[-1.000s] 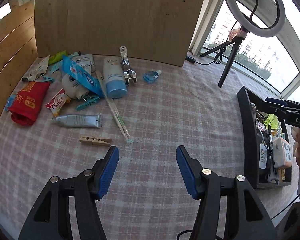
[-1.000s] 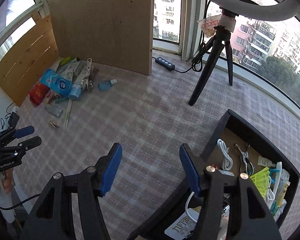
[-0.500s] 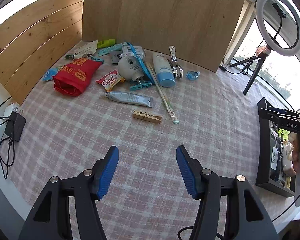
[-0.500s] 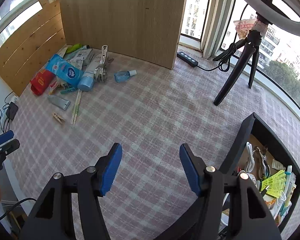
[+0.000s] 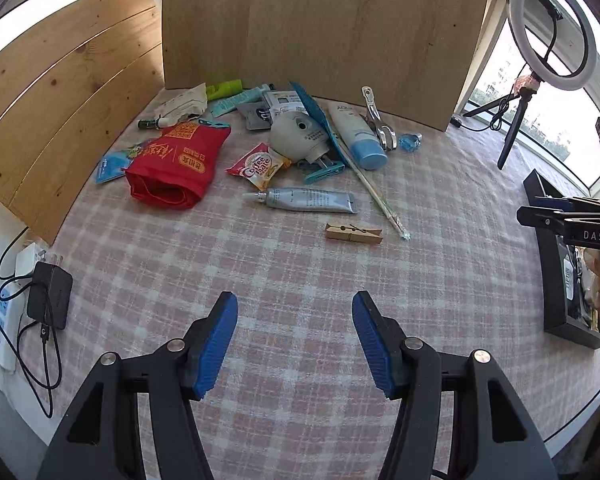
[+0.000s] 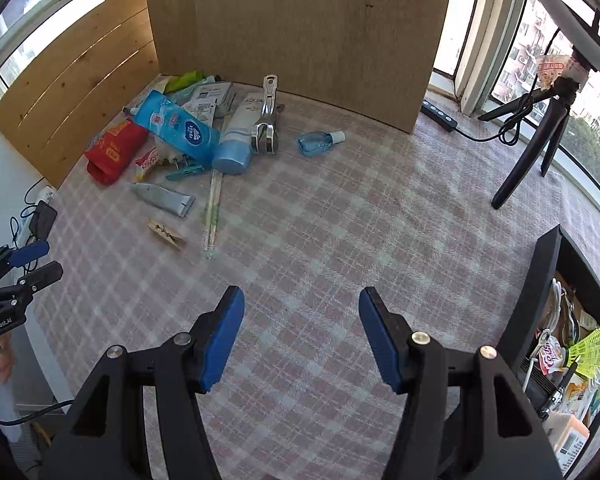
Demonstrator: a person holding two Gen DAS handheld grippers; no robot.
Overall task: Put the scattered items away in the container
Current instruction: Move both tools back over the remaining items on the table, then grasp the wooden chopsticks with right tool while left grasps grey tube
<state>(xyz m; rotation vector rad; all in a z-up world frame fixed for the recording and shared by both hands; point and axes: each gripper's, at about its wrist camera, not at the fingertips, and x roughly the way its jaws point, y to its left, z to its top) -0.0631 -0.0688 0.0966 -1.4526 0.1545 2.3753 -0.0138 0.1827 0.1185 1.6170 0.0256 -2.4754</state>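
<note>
Ahead of the left gripper (image 5: 294, 340), whose blue-padded jaws stand wide apart and empty, the scattered items lie on the checked cloth. Nearest, slightly right of its line, is a wooden clothespin (image 5: 354, 233) lying flat. Just beyond it lies a grey tube (image 5: 306, 200), nozzle pointing left, and a long thin stick (image 5: 374, 190) runs diagonally past both. Farther off, to the left, a red pouch (image 5: 178, 170) lies with its mouth open toward the gripper. A Coffee-mate sachet (image 5: 258, 166) sits beside it. A white tube with a blue cap (image 5: 358, 136) lies farther back. The black container (image 6: 540, 280) stands to the right of the right gripper (image 6: 300, 336), already holding several things.
</note>
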